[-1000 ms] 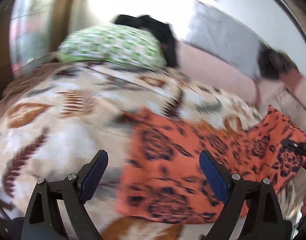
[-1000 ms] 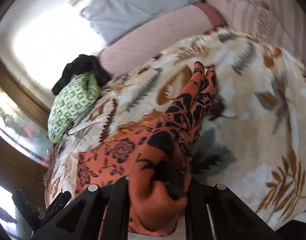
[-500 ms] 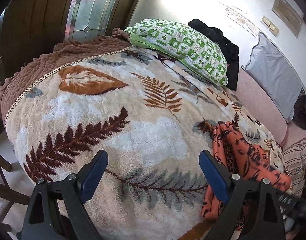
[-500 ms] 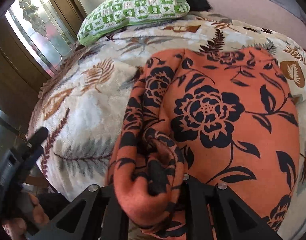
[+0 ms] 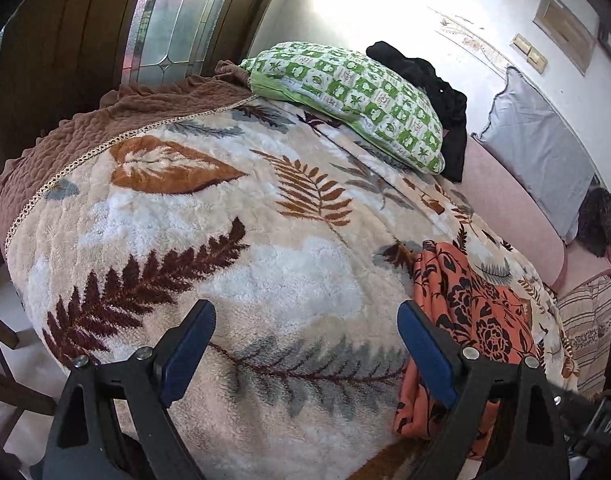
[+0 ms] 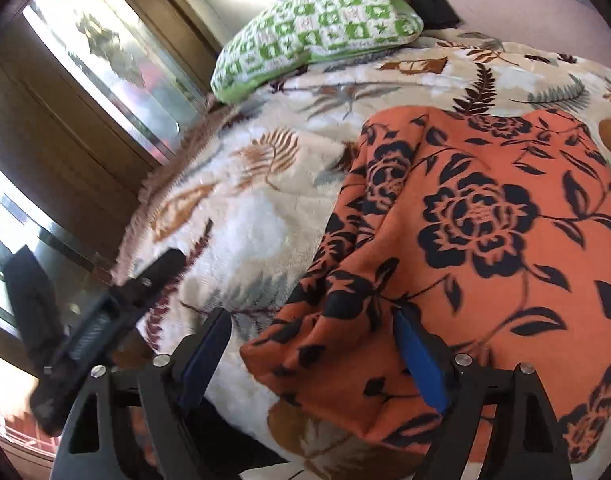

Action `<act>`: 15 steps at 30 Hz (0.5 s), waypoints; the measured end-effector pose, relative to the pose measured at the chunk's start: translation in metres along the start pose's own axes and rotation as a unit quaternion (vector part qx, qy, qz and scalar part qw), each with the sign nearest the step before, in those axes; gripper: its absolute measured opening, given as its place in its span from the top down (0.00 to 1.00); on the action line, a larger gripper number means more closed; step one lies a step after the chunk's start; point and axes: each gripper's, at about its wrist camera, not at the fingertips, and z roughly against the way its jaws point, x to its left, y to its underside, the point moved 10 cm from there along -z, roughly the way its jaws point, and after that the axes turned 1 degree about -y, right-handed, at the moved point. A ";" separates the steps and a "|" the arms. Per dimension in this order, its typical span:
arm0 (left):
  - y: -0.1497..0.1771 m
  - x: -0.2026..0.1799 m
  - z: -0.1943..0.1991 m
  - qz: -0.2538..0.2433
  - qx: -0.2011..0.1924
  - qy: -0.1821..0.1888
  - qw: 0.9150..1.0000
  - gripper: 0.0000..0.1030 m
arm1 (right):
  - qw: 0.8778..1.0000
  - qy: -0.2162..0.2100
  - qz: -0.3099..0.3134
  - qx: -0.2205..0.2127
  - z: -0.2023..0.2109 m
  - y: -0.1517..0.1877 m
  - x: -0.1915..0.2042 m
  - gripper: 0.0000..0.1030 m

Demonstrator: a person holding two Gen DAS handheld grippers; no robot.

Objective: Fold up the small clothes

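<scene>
Left wrist view: left claw was spread, empty, over the bed | orange garment lay on the blanket, folded over, bunched at its left edge | right claw was opening, cloth edge between the jaws, unpinched | folding seemed partly done; smoothing was left.

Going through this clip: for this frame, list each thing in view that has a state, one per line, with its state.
Orange floral garment: folded over, lying on the blanket, a bunched edge between the right fingers, not pinched.
Right gripper: opening, fingers apart.
Left gripper: open, nothing between its fingers.
Leaf-print blanket: spread over the bed.
Green checked pillow: lying at the bed's far end.
Black garment: crumpled behind the pillow.
</scene>
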 end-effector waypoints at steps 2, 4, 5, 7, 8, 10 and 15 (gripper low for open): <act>0.006 -0.020 0.006 -0.016 0.011 0.033 0.999 0.10 | 0.999 -0.013 -0.032 -0.033 0.020 -0.005 -0.016 0.17; 0.017 -0.050 0.019 -0.041 0.024 0.075 0.996 0.10 | 0.996 -0.022 -0.066 -0.055 0.045 -0.003 -0.033 0.17; 0.023 -0.067 0.025 -0.057 0.029 0.095 0.993 0.10 | 0.995 -0.025 -0.078 -0.063 0.054 -0.001 -0.043 0.17; 0.040 -0.098 0.029 -0.094 0.047 0.116 0.988 0.10 | 0.992 -0.021 -0.100 -0.072 0.066 0.003 -0.064 0.17; 0.049 -0.108 0.024 -0.110 0.058 0.116 0.985 0.10 | 0.991 -0.023 -0.112 -0.075 0.069 0.005 -0.076 0.17; 0.061 -0.109 0.006 -0.131 0.076 0.079 0.985 0.35 | 0.988 -0.034 -0.132 -0.072 0.068 0.009 -0.091 0.17; 0.080 -0.063 -0.048 -0.114 0.159 -0.011 0.981 0.56 | 0.984 -0.075 -0.161 -0.032 0.052 0.032 -0.115 0.17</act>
